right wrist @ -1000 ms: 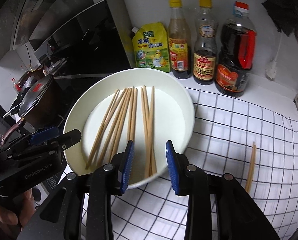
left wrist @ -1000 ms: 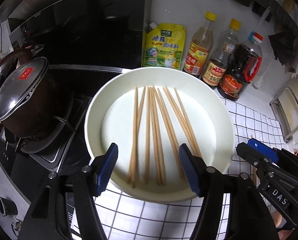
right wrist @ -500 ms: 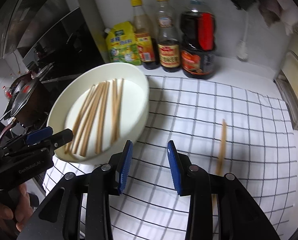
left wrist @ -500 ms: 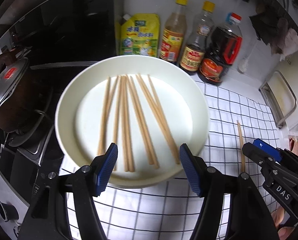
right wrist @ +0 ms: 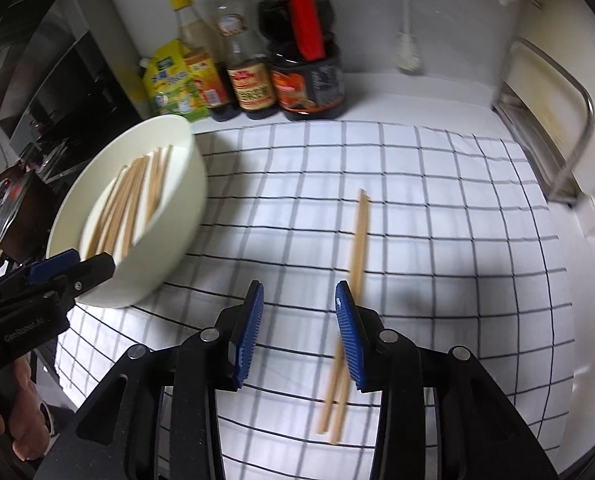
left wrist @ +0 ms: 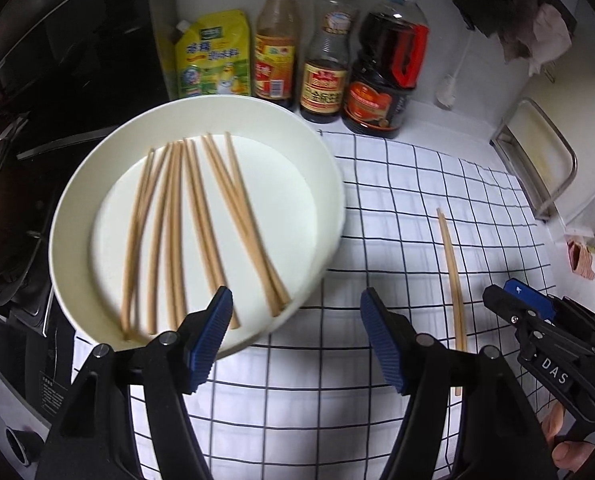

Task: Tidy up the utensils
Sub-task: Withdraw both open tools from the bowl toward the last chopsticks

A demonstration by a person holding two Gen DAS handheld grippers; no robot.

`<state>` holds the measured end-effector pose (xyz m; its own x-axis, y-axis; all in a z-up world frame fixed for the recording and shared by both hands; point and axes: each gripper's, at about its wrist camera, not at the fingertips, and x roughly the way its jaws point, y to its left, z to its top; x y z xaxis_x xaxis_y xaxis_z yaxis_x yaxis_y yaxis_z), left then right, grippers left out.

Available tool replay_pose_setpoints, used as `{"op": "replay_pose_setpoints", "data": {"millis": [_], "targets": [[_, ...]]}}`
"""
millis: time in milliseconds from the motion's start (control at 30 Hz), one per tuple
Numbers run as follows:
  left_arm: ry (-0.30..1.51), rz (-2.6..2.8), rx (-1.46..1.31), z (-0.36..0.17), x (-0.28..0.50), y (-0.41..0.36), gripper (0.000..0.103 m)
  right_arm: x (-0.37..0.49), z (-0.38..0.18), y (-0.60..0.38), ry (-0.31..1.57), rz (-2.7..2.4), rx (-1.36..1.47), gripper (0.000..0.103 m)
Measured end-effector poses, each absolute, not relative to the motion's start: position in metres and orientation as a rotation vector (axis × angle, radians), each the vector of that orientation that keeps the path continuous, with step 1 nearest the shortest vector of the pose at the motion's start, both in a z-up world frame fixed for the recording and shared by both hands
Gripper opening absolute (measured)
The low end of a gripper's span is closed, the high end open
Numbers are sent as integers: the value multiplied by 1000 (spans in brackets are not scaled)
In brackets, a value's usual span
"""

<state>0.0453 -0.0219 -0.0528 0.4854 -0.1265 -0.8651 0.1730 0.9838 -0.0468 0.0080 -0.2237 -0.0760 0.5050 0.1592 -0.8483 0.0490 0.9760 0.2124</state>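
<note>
Both grippers are spread and nothing is held: the left gripper [left wrist: 295, 336] (wider) near the bowl [left wrist: 325, 184], the right gripper [right wrist: 299, 332] beside the chopsticks [right wrist: 356, 248].

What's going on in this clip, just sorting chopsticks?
Pretty much. A person holds a gripper in each hand over a checked cloth on a kitchen counter. A white bowl at the cloth's left edge holds a batch of loose chopsticks. One more pair of chopsticks lies on the cloth, apart from the bowl. The right gripper is open and empty, its right finger just above that pair. The left gripper is open and empty near the bowl's front rim.
</note>
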Motion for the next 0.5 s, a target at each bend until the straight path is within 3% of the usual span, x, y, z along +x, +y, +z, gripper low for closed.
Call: {"op": "replay_pose_setpoints", "data": {"millis": [500], "targets": [[1066,-265,98,-75,32,-65,68,-6,-135,-253,1138,2,235,36]]}}
